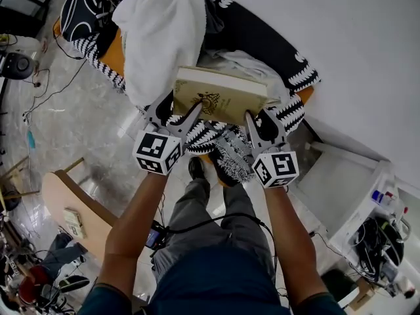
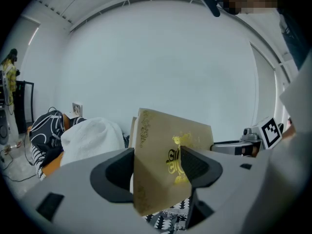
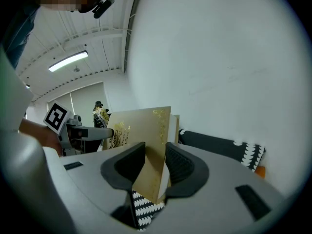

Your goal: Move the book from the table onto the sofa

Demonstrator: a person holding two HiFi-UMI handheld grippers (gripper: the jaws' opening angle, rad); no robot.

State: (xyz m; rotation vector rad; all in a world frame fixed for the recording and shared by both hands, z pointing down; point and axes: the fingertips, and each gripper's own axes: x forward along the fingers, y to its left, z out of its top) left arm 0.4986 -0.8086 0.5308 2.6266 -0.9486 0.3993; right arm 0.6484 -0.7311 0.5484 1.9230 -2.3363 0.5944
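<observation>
Book (image 1: 222, 97) is held over the patterned near part of the sofa (image 1: 256, 38). The left tongs (image 1: 176, 110) clamp its near left corner and the right tongs (image 1: 264, 118) its near right corner. Only the head view shows the white blanket (image 1: 161, 31) heaped on the sofa, left of the book. The left gripper view shows the cover's gold emblem (image 2: 173, 155); the right gripper view shows the page edge (image 3: 174, 130).
</observation>
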